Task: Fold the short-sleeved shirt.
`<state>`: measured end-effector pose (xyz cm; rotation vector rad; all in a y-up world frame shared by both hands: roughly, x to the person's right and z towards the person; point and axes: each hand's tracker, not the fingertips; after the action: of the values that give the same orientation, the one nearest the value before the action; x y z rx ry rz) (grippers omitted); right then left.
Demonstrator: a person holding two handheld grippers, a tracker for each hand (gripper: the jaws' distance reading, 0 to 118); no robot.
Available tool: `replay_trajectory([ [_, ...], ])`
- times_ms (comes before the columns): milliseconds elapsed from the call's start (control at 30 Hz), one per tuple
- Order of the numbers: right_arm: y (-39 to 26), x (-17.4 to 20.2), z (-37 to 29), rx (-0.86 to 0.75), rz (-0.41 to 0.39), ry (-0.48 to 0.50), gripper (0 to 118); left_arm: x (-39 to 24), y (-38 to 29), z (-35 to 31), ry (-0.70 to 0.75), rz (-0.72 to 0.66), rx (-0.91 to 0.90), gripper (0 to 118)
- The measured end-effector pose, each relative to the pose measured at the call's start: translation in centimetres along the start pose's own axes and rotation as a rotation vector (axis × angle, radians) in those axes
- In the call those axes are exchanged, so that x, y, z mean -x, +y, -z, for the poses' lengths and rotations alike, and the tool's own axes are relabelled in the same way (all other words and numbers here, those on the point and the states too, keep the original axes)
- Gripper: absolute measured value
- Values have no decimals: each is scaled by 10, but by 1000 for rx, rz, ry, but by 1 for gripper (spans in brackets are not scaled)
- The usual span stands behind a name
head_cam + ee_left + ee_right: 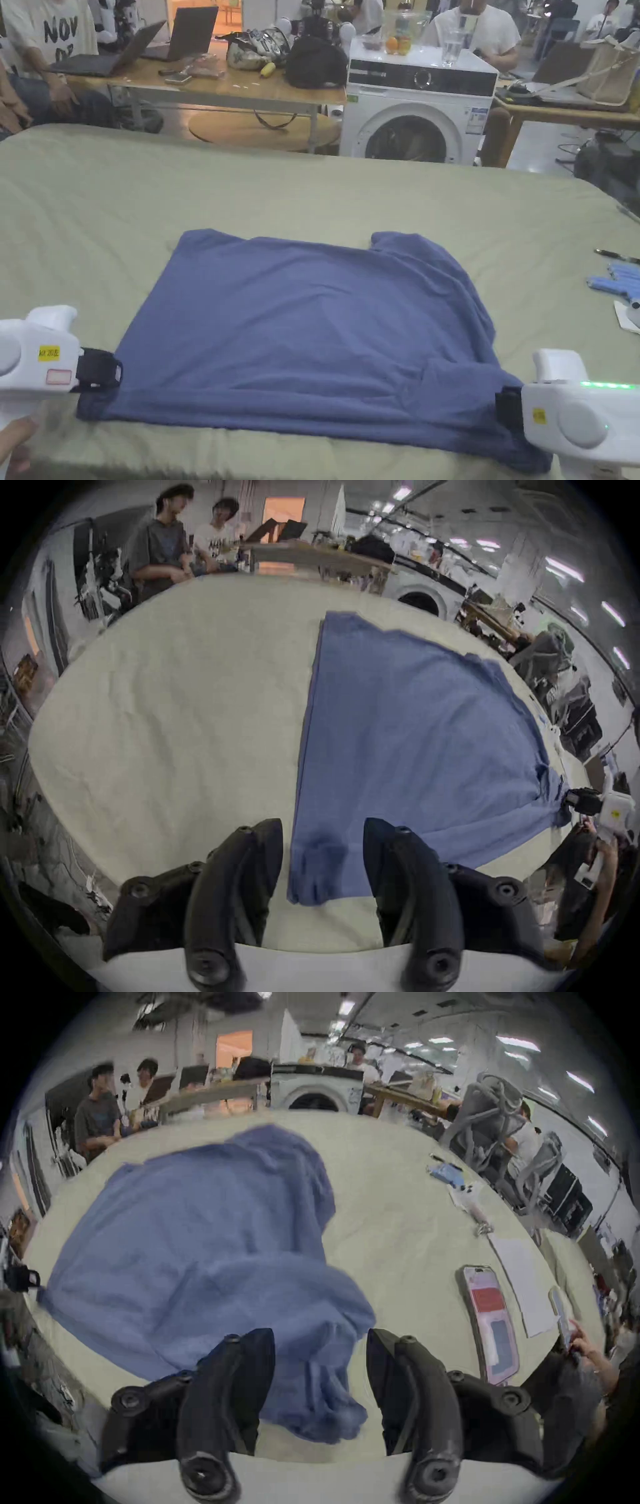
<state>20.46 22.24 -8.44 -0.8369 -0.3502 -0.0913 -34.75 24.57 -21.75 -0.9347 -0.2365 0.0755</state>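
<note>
A blue short-sleeved shirt [312,331] lies spread on the pale green sheet, its right side rumpled and folded over. My left gripper [100,372] sits at the shirt's near left corner. In the left gripper view that corner of the shirt [318,861] lies between the jaws of the left gripper [322,843], which stand wide apart. My right gripper [507,409] is at the near right corner. In the right gripper view a bunched fold of the shirt [318,1400] lies between the parted jaws of the right gripper [320,1352].
The green sheet [125,206] covers a wide table. A phone [491,1321], papers [523,1283] and a blue glove [619,281] lie at its right edge. Beyond the far edge stand a washing machine [415,106], a wooden desk with laptops [187,81] and seated people.
</note>
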Motion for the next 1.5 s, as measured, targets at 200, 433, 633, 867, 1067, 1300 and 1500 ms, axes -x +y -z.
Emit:
replay_trajectory([
  [200,-3,21,-27,-388,60,52,56,-31,-11,-31,-21,78,-380,46],
  [433,-5,63,-44,-617,14,60,0,-73,-31,-44,70,178,-693,0],
  [633,-6,75,-47,-631,-5,61,0,-67,-26,-43,84,154,-639,0],
  [867,-6,70,-39,-537,-25,45,0,-30,-1,-35,113,127,-204,0],
  [1067,-10,60,-31,-447,-25,39,0,3,2,-4,18,-6,72,48],
  [1300,-11,38,-31,-326,-16,28,0,5,-20,44,107,-20,187,51],
  [1500,-12,8,-16,-80,-10,52,14,-15,-21,33,113,59,178,20],
])
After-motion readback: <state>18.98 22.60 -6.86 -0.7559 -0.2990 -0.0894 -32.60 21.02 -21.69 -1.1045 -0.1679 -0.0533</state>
